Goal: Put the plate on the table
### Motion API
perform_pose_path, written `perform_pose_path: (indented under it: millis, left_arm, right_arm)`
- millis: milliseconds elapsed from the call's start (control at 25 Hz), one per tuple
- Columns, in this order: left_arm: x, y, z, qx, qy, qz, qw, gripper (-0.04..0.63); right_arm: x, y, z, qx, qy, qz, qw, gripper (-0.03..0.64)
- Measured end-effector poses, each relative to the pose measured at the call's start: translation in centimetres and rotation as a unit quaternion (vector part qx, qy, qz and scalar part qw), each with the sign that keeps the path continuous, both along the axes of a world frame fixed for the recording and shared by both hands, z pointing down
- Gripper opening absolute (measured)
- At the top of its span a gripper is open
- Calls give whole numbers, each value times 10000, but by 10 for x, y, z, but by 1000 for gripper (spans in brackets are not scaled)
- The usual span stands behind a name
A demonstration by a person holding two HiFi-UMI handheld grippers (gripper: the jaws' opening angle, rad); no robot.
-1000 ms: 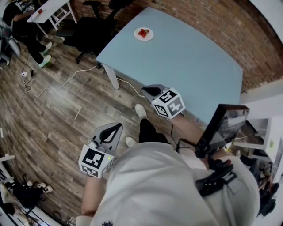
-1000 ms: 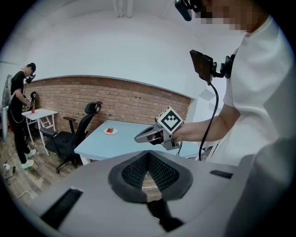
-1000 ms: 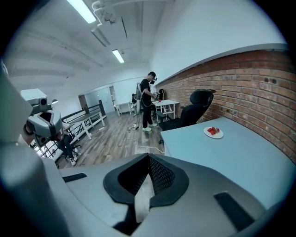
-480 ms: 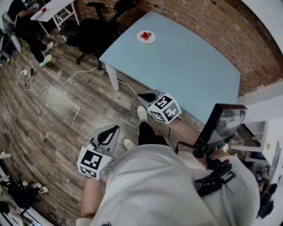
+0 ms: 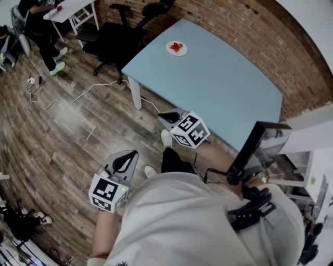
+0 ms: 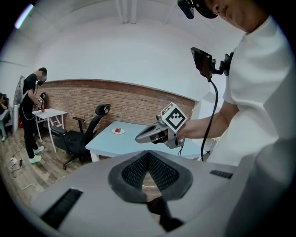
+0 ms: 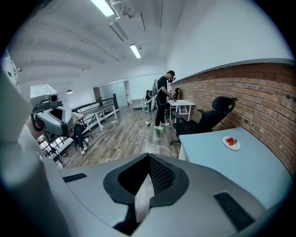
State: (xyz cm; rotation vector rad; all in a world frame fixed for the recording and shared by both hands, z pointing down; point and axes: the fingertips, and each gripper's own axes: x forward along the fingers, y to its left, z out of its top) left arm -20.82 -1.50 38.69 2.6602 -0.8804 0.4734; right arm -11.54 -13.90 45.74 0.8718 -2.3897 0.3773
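A small white plate (image 5: 176, 48) with red fruit on it sits on the far left part of the light blue table (image 5: 223, 83). Both grippers are held over the wooden floor, well short of the table. My left gripper (image 5: 136, 152) is shut with nothing in it, near my left side. My right gripper (image 5: 160, 115) is also shut and holds nothing, close to the table's near edge. In the left gripper view the closed jaws (image 6: 149, 155) point at the right gripper (image 6: 141, 137), with the plate (image 6: 118, 131) far behind it. In the right gripper view the plate (image 7: 231, 142) lies far off to the right of the closed jaws (image 7: 149, 159).
Black office chairs (image 5: 112, 39) stand by the table's left end. A person (image 5: 36, 18) stands at a white table (image 5: 70, 8) at top left. Cables (image 5: 67, 101) trail across the wooden floor. A dark screen (image 5: 255, 150) hangs at my chest, and white shelving (image 5: 312, 166) is at right.
The right gripper has drifted a little left and nearer to my body. The view has shifted slightly, so the table and plate sit a bit lower and further right. Both jaws stay shut.
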Motion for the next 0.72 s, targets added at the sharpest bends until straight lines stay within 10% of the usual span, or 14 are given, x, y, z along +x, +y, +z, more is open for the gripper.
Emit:
perform_pose_path:
  millis: [720]
  left_arm:
    - [8, 2, 1, 86, -70, 114, 9999, 0]
  right_arm:
    - [7, 8, 6, 31, -57, 18, 10000, 9]
